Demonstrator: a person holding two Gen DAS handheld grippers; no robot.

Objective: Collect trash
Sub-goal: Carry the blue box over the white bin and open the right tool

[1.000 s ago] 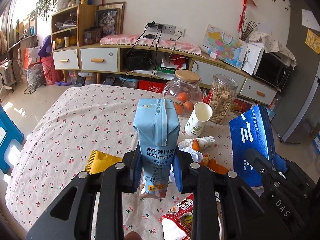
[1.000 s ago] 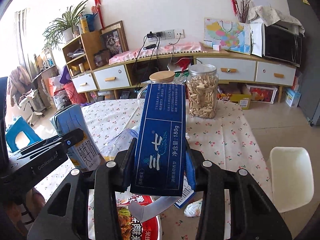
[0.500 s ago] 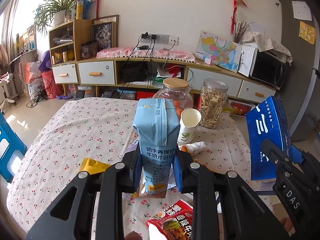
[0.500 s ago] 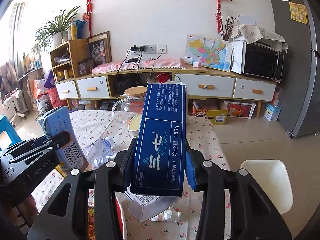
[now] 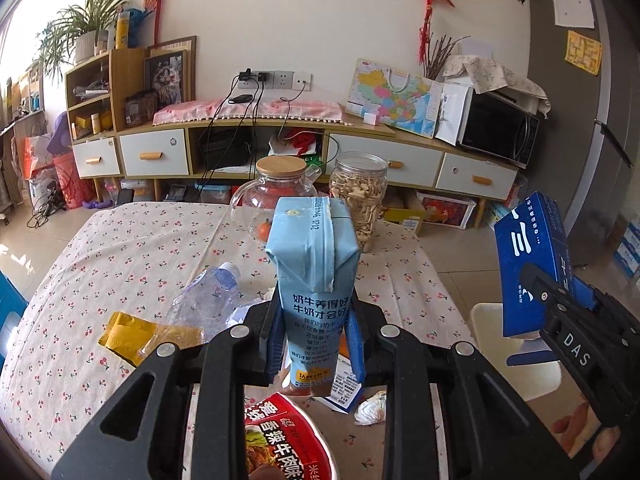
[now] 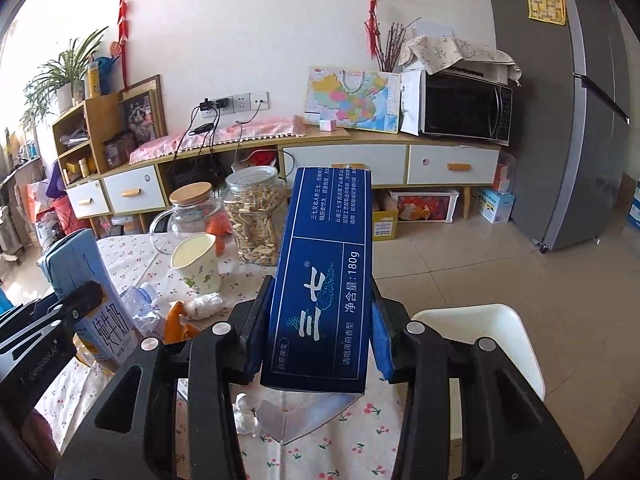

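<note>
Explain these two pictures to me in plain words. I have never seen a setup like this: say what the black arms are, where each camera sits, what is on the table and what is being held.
No robot here: a person holds a black two-finger claw in each hand, and a wide-angle camera on each looks forward along its fingers.

In the left wrist view, the left claw is shut on an upright light-blue milk carton. In the right wrist view, the right claw is shut on a dark-blue rectangular cardboard box. Each claw also shows at the edge of the other's picture.

Below is a table with a cherry-print cloth. On it lie a crushed clear plastic bottle, a gold foil wrapper, a red instant-noodle bowl, a white paper cup, crumpled tissue, a glass jug with a wooden lid and a clear jar of snacks.
</note>
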